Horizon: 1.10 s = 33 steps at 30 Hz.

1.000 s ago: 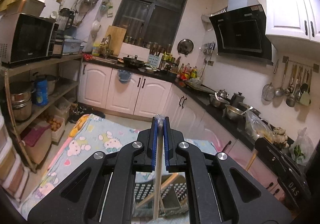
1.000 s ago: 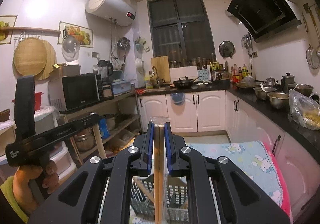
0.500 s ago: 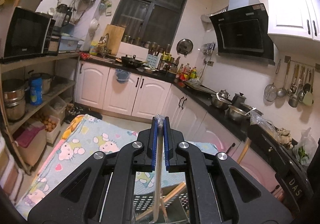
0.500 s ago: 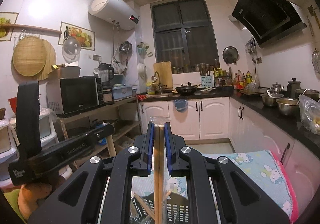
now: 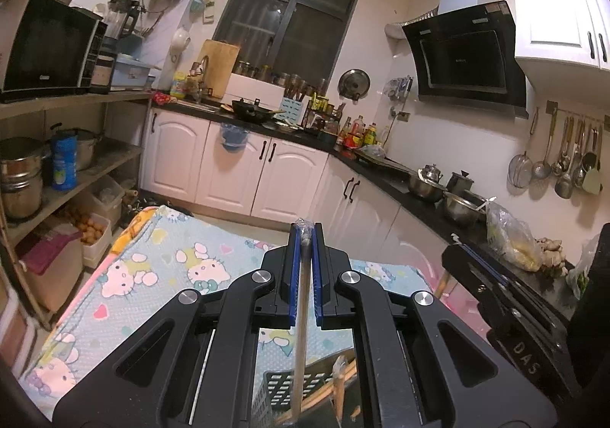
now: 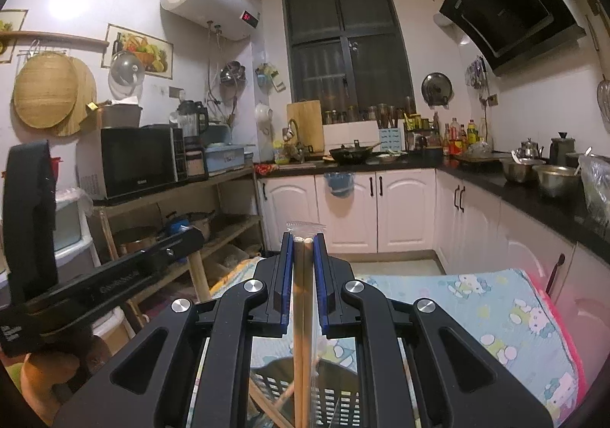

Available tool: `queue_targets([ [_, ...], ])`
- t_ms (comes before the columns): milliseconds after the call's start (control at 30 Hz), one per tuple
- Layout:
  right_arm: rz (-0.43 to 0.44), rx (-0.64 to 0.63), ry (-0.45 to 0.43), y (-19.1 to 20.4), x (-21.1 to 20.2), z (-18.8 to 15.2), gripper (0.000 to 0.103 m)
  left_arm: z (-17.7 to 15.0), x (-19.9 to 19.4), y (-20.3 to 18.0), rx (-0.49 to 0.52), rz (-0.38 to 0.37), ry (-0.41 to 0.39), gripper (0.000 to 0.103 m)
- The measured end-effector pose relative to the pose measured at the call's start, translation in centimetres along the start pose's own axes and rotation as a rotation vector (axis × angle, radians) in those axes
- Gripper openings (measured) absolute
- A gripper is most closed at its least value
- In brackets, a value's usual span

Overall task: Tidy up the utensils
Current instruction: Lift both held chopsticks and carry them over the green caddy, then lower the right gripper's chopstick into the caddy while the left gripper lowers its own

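My left gripper (image 5: pixel 305 237) is shut on a plastic-wrapped pair of chopsticks (image 5: pixel 299 344) that hangs down toward a black slotted utensil basket (image 5: pixel 282 393) below it. My right gripper (image 6: pixel 304 241) is shut on another wrapped pair of wooden chopsticks (image 6: pixel 301 332), also pointing down into the black basket (image 6: pixel 343 401). More wooden chopsticks (image 6: pixel 272 401) lean inside the basket. The right gripper's body shows at the right of the left wrist view (image 5: pixel 507 298). The left gripper's body and the hand holding it show at the left of the right wrist view (image 6: pixel 95 287).
The basket stands on a surface covered by a Hello Kitty cloth (image 5: pixel 160 267). A shelf unit with a microwave (image 6: pixel 137 161) and pots is on the left. White cabinets and a black countertop (image 5: pixel 385 176) with steel bowls run along the back and right.
Both grippers have tilted and shifted slightly while holding their chopsticks over the basket. The right gripper now shows closer in the left wrist view. Both grips are unchanged.
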State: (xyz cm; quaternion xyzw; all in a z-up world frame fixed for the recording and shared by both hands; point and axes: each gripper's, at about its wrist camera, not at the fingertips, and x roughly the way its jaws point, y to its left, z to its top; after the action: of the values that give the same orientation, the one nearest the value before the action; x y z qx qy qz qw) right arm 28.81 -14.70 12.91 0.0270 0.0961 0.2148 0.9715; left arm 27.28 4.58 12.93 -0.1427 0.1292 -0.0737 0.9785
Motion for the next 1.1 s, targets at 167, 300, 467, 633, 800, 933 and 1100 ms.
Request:
queue_targets([
  [167,-0.007,-0.024,0.013,0.2,0.8,-1.6,0.011,-1.1,0.7,0.4,0.007,-0.005,0.023,0.001],
  [300,-0.014,-0.044,0.015,0.3,0.8,-2.6,0.011,-1.8,0.9,0.6,0.026,-0.009,0.031,0.001],
  [467,-0.026,-0.041,0.030,-0.1,0.8,-3.6,0.011,-2.5,0.9,0.6,0.034,-0.009,0.040,0.001],
  [633,-0.028,-0.028,0.038,-0.6,0.3,-4.1,0.011,-3.1,0.7,0.5,0.050,-0.007,0.069,0.002],
  [800,-0.015,-0.016,0.046,-0.8,-0.5,-4.4,0.011,-4.0,0.1,-0.2,0.076,0.000,0.095,0.002],
  [933,-0.016,-0.011,0.090,-1.2,-0.7,-4.9,0.011,-4.8,-0.2,-0.1,0.081,0.013,0.119,0.002],
  [1100,-0.032,0.003,0.165,-1.8,-0.8,-6.3,0.011,-5.8,-0.4,0.6,0.066,0.025,0.150,0.002],
])
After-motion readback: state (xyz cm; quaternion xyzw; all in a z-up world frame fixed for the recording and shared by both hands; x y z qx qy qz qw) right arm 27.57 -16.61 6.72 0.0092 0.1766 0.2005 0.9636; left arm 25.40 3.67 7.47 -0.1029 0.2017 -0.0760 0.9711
